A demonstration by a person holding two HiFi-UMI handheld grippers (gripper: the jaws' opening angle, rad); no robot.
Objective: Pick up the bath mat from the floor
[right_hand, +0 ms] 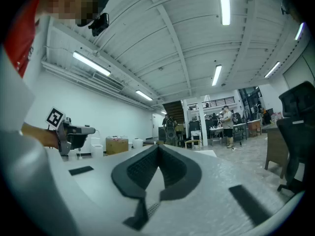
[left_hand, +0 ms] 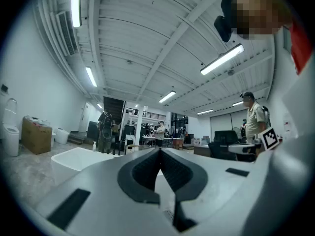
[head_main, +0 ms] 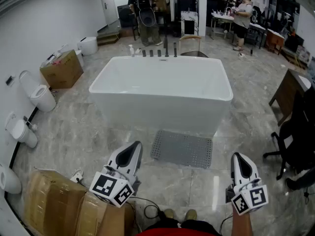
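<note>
White-shelled left gripper at 7 o'clock and right gripper at 5 o'clock hang above the marble floor, each with jaws pressed together on nothing. Grey bath mat lies flat on the floor between and just ahead of their tips, untouched. Its far edge sits just beside the foot of the white bathtub toward 12 o'clock.

I count a white freestanding bathtub mid-room on a grey marble-tile floor, with toilets and a cardboard box along the white left wall. To the right I see a wooden desk and a black office chair. Overhead, fluorescent tube lights hang from a white beamed ceiling.
</note>
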